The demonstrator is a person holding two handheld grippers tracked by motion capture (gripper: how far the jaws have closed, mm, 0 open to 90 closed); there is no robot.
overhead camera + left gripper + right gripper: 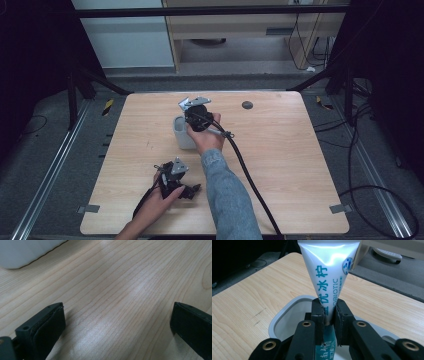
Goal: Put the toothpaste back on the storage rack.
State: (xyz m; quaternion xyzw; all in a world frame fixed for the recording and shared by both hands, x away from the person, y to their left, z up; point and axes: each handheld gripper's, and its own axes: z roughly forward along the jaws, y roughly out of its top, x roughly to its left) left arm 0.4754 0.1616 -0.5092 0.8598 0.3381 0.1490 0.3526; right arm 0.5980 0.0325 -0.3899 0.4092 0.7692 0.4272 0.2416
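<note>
My right gripper (pixel 328 307) is shut on a silver-white toothpaste tube (pixel 328 262) with blue lettering. The tube's flat crimped end points away from the camera and its lower part hangs over the open mouth of a pale grey cup (pixel 284 312). In the high view the right gripper (pixel 194 114) hovers just over that cup (pixel 180 136) near the middle of the wooden table (pixel 280 150). My left gripper (pixel 189 190) lies low near the table's front left, held in a hand. Its jaws (pixel 117 320) stand wide open with bare wood between them.
A small dark round disc (pixel 247 105) lies on the table behind and right of the cup. The right gripper's black cable (pixel 247 172) runs across the table to the front edge. The pale cup's base (pixel 22 252) shows at the top left of the left gripper view.
</note>
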